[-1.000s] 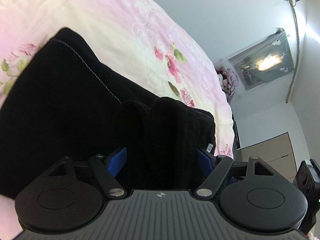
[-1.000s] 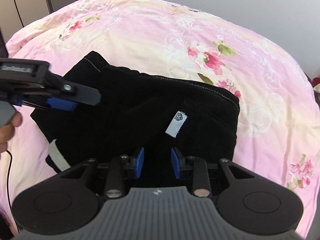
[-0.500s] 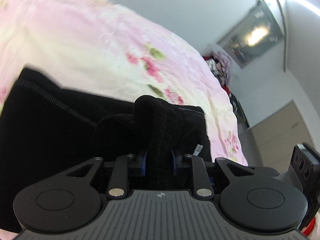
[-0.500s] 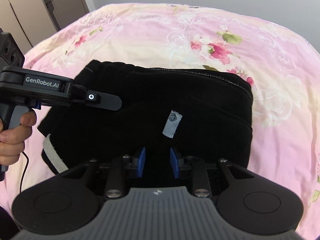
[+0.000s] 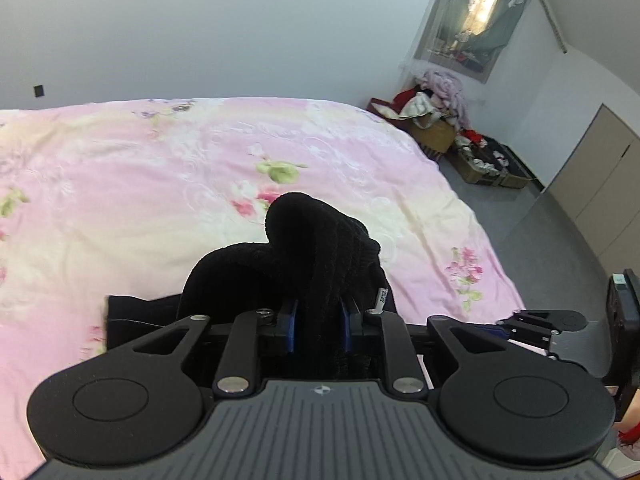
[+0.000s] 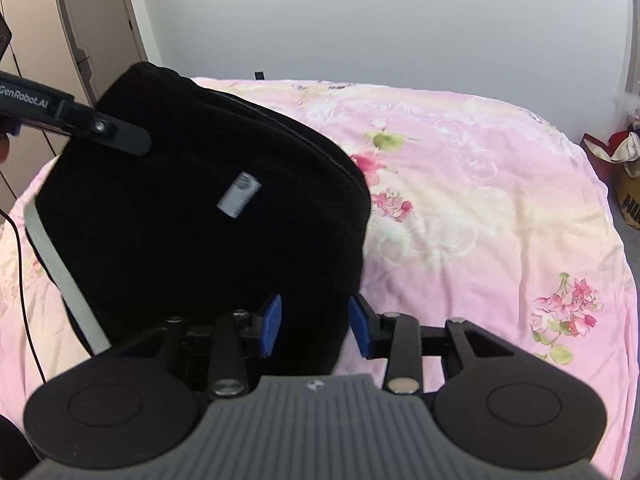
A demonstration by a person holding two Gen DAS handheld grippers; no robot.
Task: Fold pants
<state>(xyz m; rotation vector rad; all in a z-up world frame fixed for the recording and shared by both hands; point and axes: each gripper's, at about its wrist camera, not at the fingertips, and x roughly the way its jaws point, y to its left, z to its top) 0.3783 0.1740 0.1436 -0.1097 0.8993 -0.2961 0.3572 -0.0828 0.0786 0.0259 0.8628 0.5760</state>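
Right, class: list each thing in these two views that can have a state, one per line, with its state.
left gripper: shut on a bunched fold of the pants
right gripper: jaws parted, black cloth between them; grip cannot be told
pants: folded, partly lifted off the bed, white label showing
bedspread: spread flat over the bed
wardrobe door: closed

The pants are held above the near left part of the bed, bunched between the left gripper fingers. The right gripper is set at their lower edge, fabric between its fingers.
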